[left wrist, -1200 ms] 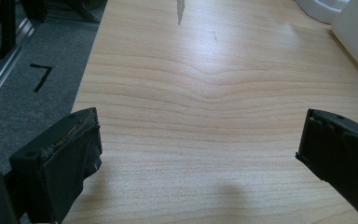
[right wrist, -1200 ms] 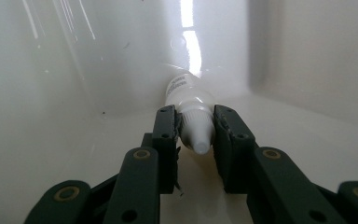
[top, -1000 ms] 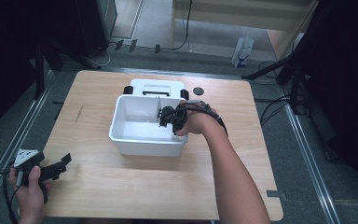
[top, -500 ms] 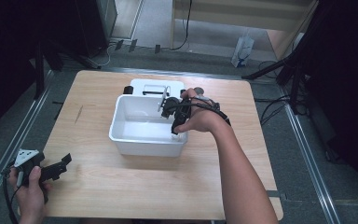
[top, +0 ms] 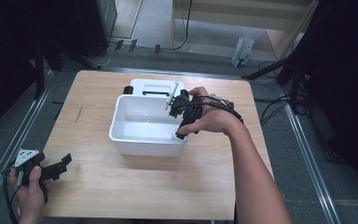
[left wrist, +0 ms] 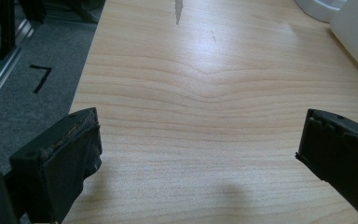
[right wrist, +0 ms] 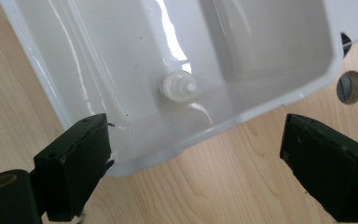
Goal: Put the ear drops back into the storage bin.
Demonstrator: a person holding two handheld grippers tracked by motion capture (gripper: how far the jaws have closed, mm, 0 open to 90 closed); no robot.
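A white plastic bin stands in the middle of the wooden table. A hand holds my right gripper over the bin's right rim, tilted down towards the inside. In the right gripper view this gripper is open wide with nothing between its jaws, and a small white cap-like piece lies on the floor of the bin. My left gripper rests low at the table's front left corner, open and holding nothing. The left gripper looks across bare wood.
A flat white box with a dark slot sits right behind the bin. A small round dark disc lies on the table beside the bin's far corner. A corner of the bin shows ahead of the left gripper. Grey floor and metal rails surround the table.
The right gripper has risen out of the bin and moved towards its right rim. The left gripper has stayed where it was.
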